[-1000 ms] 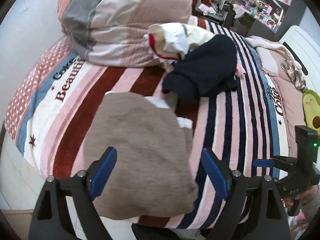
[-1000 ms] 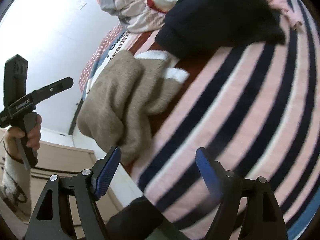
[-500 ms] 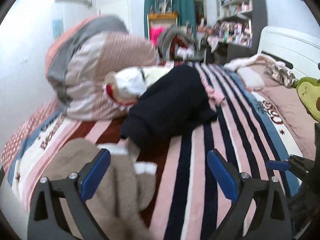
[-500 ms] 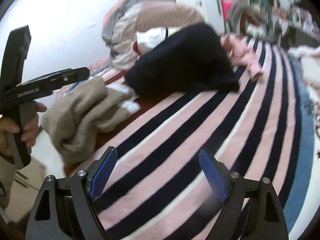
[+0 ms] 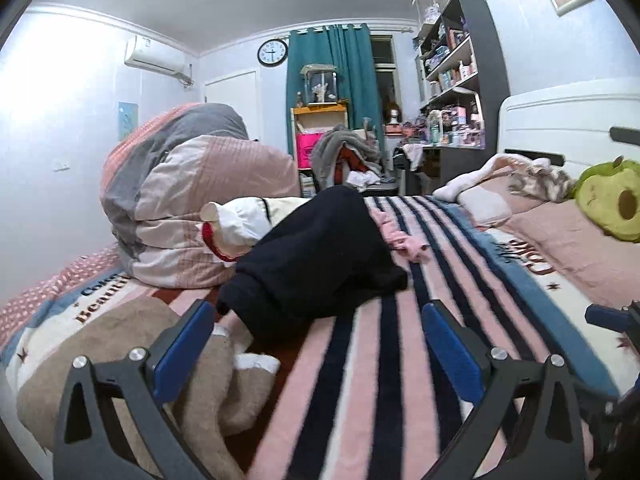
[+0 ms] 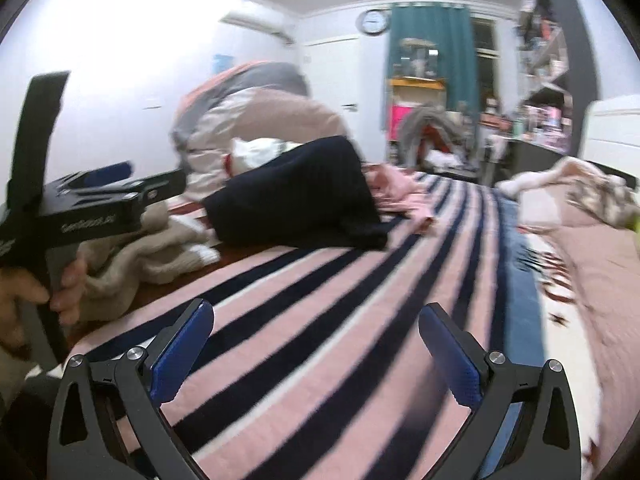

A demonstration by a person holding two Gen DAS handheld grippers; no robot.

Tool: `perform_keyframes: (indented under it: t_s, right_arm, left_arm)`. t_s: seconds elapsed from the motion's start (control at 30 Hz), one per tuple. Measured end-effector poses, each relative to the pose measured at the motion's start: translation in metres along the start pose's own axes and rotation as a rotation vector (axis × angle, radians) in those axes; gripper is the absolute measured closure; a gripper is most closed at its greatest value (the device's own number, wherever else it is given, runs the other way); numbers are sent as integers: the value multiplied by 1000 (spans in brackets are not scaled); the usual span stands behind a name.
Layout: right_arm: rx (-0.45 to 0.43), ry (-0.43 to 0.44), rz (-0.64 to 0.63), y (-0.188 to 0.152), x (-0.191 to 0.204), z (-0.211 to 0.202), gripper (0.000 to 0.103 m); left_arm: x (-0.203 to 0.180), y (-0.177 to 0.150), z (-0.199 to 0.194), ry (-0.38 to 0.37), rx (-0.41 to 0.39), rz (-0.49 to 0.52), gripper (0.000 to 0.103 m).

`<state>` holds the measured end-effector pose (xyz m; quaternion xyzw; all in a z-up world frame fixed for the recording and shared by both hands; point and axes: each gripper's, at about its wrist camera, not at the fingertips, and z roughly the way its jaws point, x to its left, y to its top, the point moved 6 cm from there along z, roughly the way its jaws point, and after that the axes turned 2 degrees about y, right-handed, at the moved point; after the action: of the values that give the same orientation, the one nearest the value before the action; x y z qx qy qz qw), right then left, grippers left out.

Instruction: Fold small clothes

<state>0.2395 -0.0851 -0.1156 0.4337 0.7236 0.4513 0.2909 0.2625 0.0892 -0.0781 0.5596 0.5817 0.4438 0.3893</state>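
Note:
A folded beige fleece garment (image 5: 120, 356) with white cuffs lies at the near left of the striped bed blanket (image 5: 360, 380); it also shows in the right wrist view (image 6: 132, 256). A dark navy garment (image 5: 316, 260) lies heaped behind it, with a white and cream garment (image 5: 248, 216) and a small pink garment (image 5: 400, 236) beside it. My left gripper (image 5: 316, 344) is open and empty, low over the blanket in front of the navy garment. My right gripper (image 6: 316, 344) is open and empty over the stripes.
A rolled striped duvet (image 5: 192, 200) sits at the back left of the bed. A green avocado plush (image 5: 612, 200) and pink pillows lie at the right. Shelves (image 5: 456, 80) and a cluttered chair stand beyond the bed. The left gripper's handle (image 6: 80, 208) shows at the left.
Both grippers have tilted up from looking down at the beige garment to looking level across the bed. The beige garment now lies released at the near left.

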Motion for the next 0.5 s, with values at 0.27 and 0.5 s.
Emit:
perform_keyframes:
  t_s: [0.27,0.5]
  right_arm:
    - [-82,-190,82,9,-3,-83,1]
    - [-108,-231,73,9,11,-127,1]
  left_arm:
    - [-11,1,-69,-63,-56,-26,1]
    - [-11,0,-113,-64,-79,-16,1]
